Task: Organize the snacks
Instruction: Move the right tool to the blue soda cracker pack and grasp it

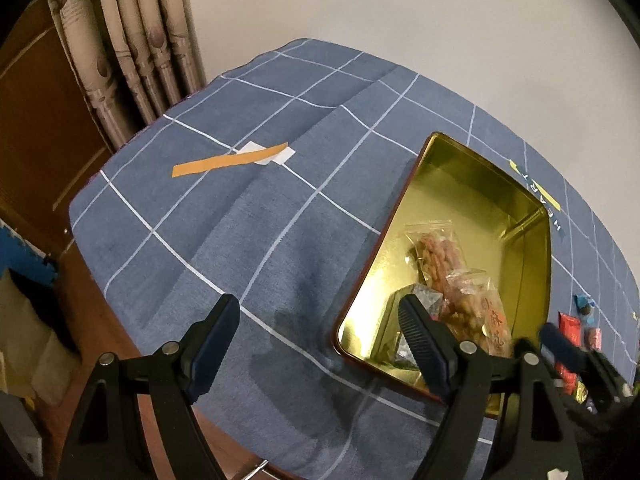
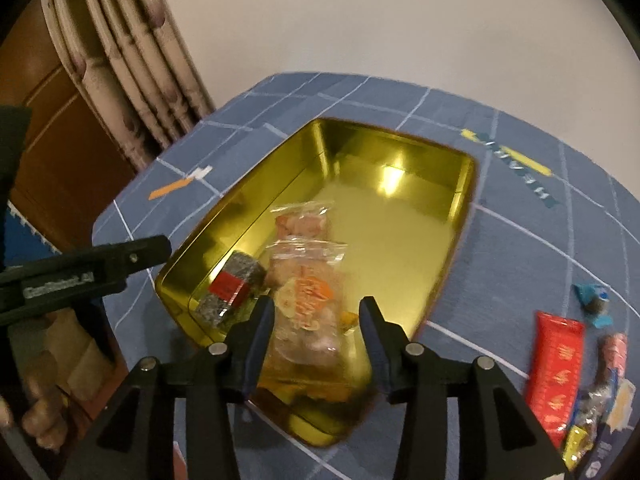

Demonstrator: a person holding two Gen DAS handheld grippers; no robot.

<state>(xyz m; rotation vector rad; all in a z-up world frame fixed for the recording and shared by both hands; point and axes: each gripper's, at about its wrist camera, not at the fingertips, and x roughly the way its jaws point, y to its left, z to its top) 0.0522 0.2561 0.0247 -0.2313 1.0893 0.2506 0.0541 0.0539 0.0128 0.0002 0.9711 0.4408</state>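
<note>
While its fingers stand apart with nothing between them, the right gripper [image 2: 316, 320] hangs over the near end of the gold tin [image 2: 448, 200], just above a clear snack bag [image 2: 308, 284] lying inside. The left gripper [image 1: 320, 328], released and wide, hovers over the blue checked tabletop [image 1: 224, 240] beside the tin. Loose snacks, among them a red packet [image 2: 554, 364], lie to the tin's right.

Dim warm light, glare inside the gold tin [image 2: 394, 178], blurred, dark fisheye corners.
</note>
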